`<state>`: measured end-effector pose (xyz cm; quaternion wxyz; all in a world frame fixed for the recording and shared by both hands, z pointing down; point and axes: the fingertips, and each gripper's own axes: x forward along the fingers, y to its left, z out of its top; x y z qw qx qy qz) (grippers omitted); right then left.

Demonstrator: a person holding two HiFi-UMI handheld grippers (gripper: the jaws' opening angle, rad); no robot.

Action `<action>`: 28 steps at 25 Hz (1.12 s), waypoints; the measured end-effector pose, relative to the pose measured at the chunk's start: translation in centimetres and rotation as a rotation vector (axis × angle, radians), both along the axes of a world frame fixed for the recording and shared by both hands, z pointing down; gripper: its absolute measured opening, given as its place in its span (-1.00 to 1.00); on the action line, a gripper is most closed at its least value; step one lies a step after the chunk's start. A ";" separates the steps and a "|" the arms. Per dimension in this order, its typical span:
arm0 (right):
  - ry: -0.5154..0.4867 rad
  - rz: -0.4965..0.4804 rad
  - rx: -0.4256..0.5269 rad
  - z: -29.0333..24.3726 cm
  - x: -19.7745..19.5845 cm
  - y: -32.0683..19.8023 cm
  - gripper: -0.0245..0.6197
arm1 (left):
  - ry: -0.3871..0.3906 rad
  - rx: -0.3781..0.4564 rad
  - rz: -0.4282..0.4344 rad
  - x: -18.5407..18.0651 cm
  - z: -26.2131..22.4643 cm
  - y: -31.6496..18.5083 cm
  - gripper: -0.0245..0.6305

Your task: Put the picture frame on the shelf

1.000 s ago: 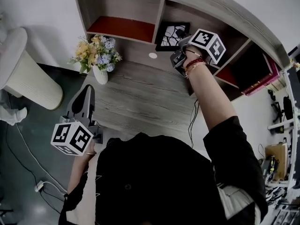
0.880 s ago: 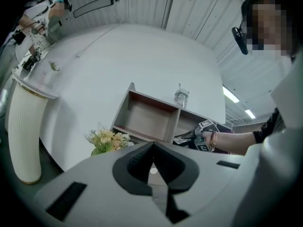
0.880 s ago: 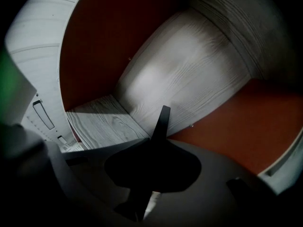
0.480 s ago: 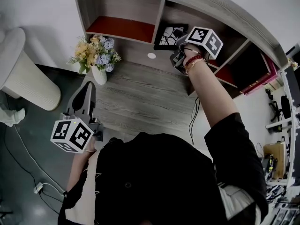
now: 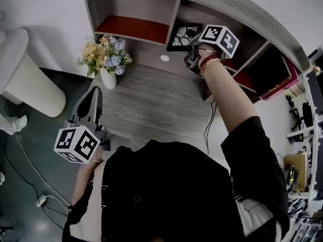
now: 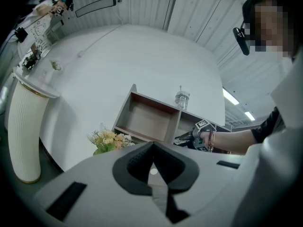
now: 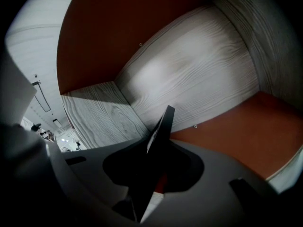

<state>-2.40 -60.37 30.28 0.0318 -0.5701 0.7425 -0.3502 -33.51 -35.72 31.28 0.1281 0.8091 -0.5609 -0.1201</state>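
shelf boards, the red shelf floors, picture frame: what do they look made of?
Shelf: grey matte boards with printed-looking streaky grain, probably laminate. Red floor panel: flat, even colour, no grain; painted or laminated. Picture frame: thin black matte border round a black-and-white print; plastic or wood, unclear.

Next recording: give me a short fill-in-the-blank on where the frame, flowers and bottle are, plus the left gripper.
The picture frame is inside a compartment of the ___.
In the head view, the flowers stand to the ___ of the picture frame.
A clear ___ stands on top of the shelf.
The left gripper holds ___.
Missing words: shelf; left; bottle; nothing.
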 end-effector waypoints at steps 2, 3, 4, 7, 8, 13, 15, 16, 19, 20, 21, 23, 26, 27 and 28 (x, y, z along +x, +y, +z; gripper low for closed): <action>0.013 -0.003 -0.007 0.1 0.0 -0.1 -0.64 | -0.001 0.001 0.001 -0.1 0.0 0.1 -0.89; 0.021 -0.003 -0.012 0.1 0.0 -0.1 -0.63 | -0.001 0.001 0.001 -0.1 0.0 0.2 -0.89; 0.031 0.000 -0.018 0.2 0.1 -0.1 -0.62 | -0.001 0.001 0.000 -0.2 0.0 0.2 -0.89; 0.066 0.015 -0.027 0.2 0.3 -0.2 -0.60 | 0.000 0.002 -0.001 -0.5 0.0 0.3 -0.89; 0.080 0.018 -0.028 0.2 0.3 -0.3 -0.59 | 0.001 0.002 -0.001 -0.5 0.0 0.3 -0.89; 0.117 0.026 -0.022 0.0 0.4 -0.3 -0.57 | 0.019 0.003 0.000 -0.8 0.1 0.4 -0.89; 0.114 0.022 -0.034 0.3 0.6 -0.3 -0.55 | 0.026 0.003 0.001 -0.8 0.0 0.5 -0.89; 0.117 0.013 -0.043 0.4 0.6 -0.3 -0.55 | 0.026 0.004 0.001 -0.9 0.0 0.6 -0.89; 0.153 -0.029 -0.062 0.4 0.3 -0.6 -0.52 | 0.030 0.006 -0.002 -1.1 0.1 0.7 -0.89; 0.165 -0.039 -0.066 0.4 0.2 -0.6 -0.51 | 0.032 0.006 -0.003 -1.1 0.1 0.7 -0.89; 0.175 -0.047 -0.070 0.4 0.1 -0.7 -0.51 | 0.034 0.005 -0.002 -1.1 0.2 0.7 -0.89; 0.192 -0.058 -0.075 0.4 0.1 -0.8 -0.49 | 0.039 0.003 0.000 -1.1 0.3 0.7 -0.89; 0.233 -0.089 -0.067 0.4 0.0 -1.0 -0.47 | 0.048 0.002 -0.002 -1.1 0.4 0.7 -0.89; 0.247 -0.101 -0.064 0.3 -0.1 -1.1 -0.46 | 0.050 0.002 -0.004 -1.2 0.5 0.6 -0.89; 0.257 -0.111 -0.061 0.3 -0.2 -1.2 -0.45 | 0.052 0.001 -0.005 -1.2 0.5 0.6 -0.89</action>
